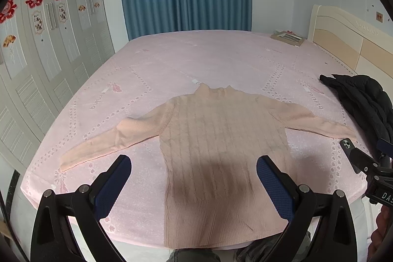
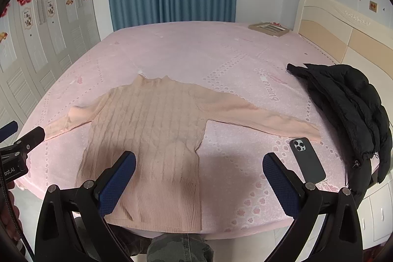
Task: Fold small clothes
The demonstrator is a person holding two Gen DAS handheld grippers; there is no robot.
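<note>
A small peach cable-knit sweater (image 1: 221, 139) lies flat on the pink bed (image 1: 196, 60), collar away from me, both sleeves spread out, hem at the near edge. It also shows in the right wrist view (image 2: 152, 129). My left gripper (image 1: 194, 161) is open and empty, above the sweater's lower body. My right gripper (image 2: 199, 158) is open and empty, above the sweater's right lower side and the bed beside it. Each gripper's body shows at the edge of the other's view.
A black puffer jacket (image 2: 348, 104) lies at the bed's right edge. A dark phone (image 2: 307, 160) lies by the right sleeve's cuff. A framed picture (image 2: 269, 28) lies at the far right corner. White wardrobe left, blue curtain behind, headboard (image 2: 343, 36) right.
</note>
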